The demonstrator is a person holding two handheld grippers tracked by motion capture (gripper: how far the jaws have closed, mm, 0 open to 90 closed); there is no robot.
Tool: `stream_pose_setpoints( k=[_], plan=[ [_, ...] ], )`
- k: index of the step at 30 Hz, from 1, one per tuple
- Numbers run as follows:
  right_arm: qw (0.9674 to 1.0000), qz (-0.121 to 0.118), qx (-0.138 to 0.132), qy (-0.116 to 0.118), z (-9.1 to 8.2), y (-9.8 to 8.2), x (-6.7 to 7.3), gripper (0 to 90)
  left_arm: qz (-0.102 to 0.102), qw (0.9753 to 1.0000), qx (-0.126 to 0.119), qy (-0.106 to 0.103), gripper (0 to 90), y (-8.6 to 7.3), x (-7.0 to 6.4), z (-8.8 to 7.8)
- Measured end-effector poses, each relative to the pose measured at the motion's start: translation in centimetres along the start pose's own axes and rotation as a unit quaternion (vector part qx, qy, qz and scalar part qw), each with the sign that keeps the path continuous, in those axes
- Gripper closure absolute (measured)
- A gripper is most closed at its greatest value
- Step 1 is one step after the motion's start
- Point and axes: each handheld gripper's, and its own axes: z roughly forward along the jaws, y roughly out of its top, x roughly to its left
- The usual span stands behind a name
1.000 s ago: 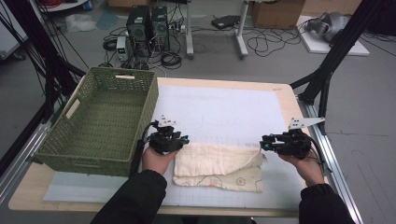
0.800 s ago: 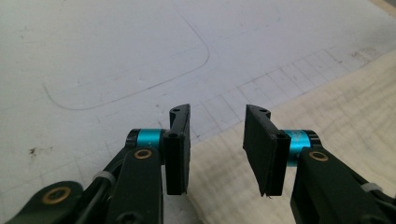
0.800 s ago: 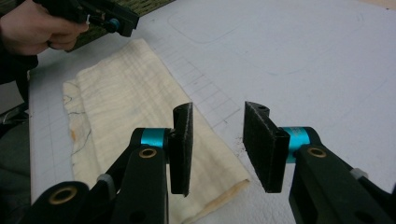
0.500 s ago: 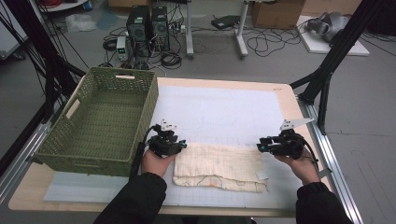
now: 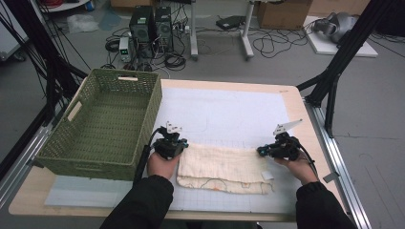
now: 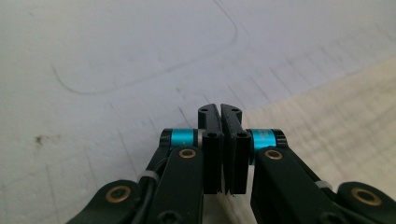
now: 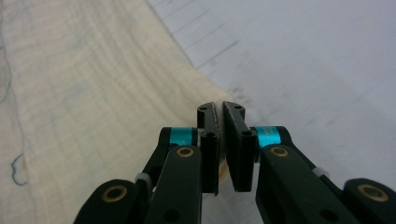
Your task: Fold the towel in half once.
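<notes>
At the cloth's (image 5: 224,164) far corners, both claws pinching.

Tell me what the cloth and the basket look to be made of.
Cloth: likely soft cotton gauze, cream and matte; a fine woven grid and a crinkled surface show in the right gripper view. Basket: green woven wicker or plastic imitation, which I cannot tell; open-weave walls, matte.

Grey floor (image 5: 377,119) behind the table (image 5: 229,85), strewn with cables (image 5: 267,45) and computer towers (image 5: 152,24).
</notes>
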Motion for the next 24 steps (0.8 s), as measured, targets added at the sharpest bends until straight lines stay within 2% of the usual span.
stream_pose_setpoints(
  k=[2,5,7,8,9,10,13,16,18,20,23,24],
  plan=[
    [0.9997,0.001,-0.016,-0.02,-0.6,0.7,-0.4,85.3,-0.008,0.9997,-0.019,0.015,87.0,0.6,0.2,0.0],
    [0.9988,0.007,-0.033,-0.037,-1.1,2.0,-1.0,85.3,-0.017,0.9982,-0.049,0.029,86.9,1.8,0.7,0.2],
    [0.998,0.01,-0.04,-0.047,-0.9,2.8,-1.4,82.5,-0.024,0.9979,-0.048,0.037,84.7,2.2,1.2,0.9],
    [0.997,0.019,-0.046,-0.059,-0.6,3.1,-1.8,72.9,-0.027,0.9974,-0.046,0.049,76.4,2.3,1.5,1.1],
    [0.9964,0.027,-0.049,-0.063,-0.4,3.1,-2.1,72.0,-0.031,0.9972,-0.044,0.052,70.6,2.2,1.8,1.2],
    [0.9965,0.034,-0.05,-0.059,-0.3,3.1,-2.2,70.4,-0.029,0.9973,-0.038,0.055,68.0,2.1,2.0,1.2],
    [0.9969,0.032,-0.045,-0.057,-0.4,2.8,-2.1,67.0,-0.013,0.9978,-0.034,0.056,65.7,2.0,2.0,0.8],
    [0.997,0.024,-0.053,-0.051,-0.9,2.2,-1.4,65.9,-0.004,0.9987,-0.042,0.029,65.7,1.8,1.3,0.3],
    [0.9979,0.025,-0.042,-0.042,-1.1,1.9,-1.0,65.1,0.006,0.9991,-0.04,0.014,66.2,1.4,0.7,-0.1],
    [0.9977,0.013,-0.053,-0.041,-1.5,1.5,-0.3,65.7,0.011,0.999,-0.042,0.001,66.6,0.9,0.3,-0.6],
    [0.9979,0.001,-0.056,-0.033,-1.6,0.5,0.9,65.8,0.017,0.9989,-0.037,-0.024,67.1,0.0,-0.1,-1.3],
    [0.998,-0.001,-0.055,-0.031,-1.6,0.2,1.3,65.8,0.027,0.999,-0.026,-0.026,67.6,-0.4,-0.3,-1.5]
  ],
)
